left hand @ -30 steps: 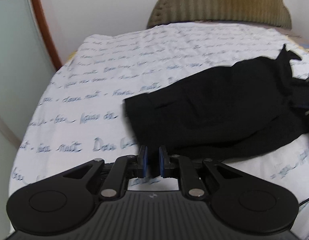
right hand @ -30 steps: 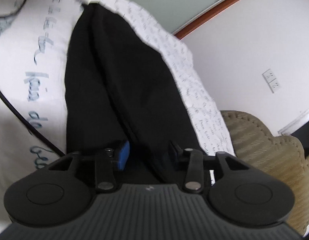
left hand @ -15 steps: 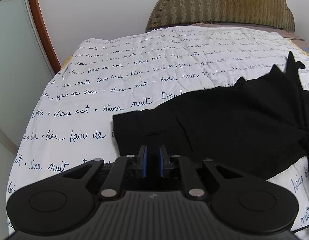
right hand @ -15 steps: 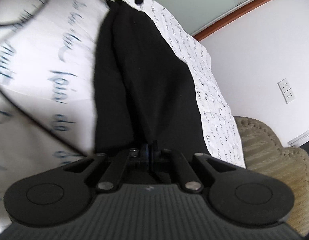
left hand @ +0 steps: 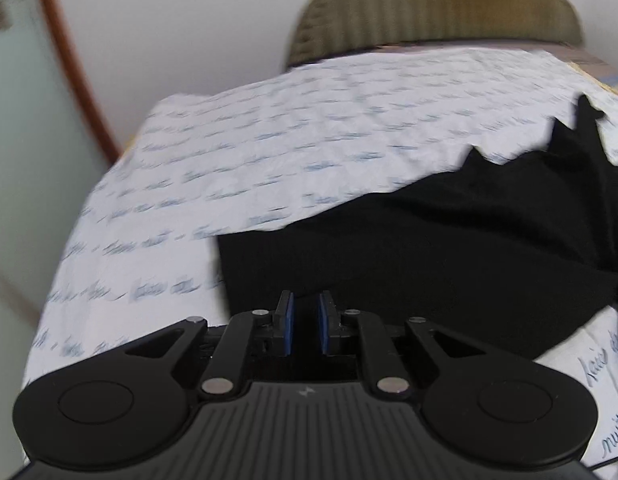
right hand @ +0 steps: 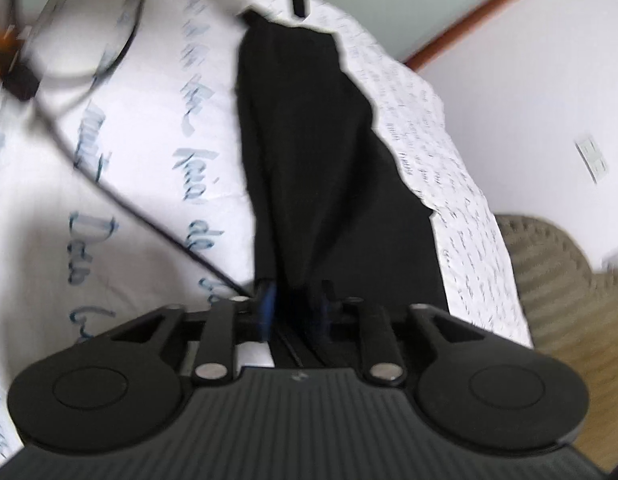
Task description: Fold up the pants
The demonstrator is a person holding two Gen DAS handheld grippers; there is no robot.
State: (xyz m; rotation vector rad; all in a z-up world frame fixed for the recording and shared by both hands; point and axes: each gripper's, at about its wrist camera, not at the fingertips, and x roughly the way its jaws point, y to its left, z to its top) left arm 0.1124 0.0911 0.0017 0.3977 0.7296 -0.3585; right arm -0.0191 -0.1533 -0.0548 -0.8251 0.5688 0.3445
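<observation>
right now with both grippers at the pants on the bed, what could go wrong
1. Both the left gripper and right gripper are opening with black pants cloth between the jaws; the fold may slump if it isn't settled.
2. A black cable crosses the sheet beside the right gripper and could snag.
3. Both views are blurred, so edge alignment is hard to judge.

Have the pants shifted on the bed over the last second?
Yes. In the left wrist view the pants have stretched out flatter; their left edge now lies further from the headboard.
</observation>
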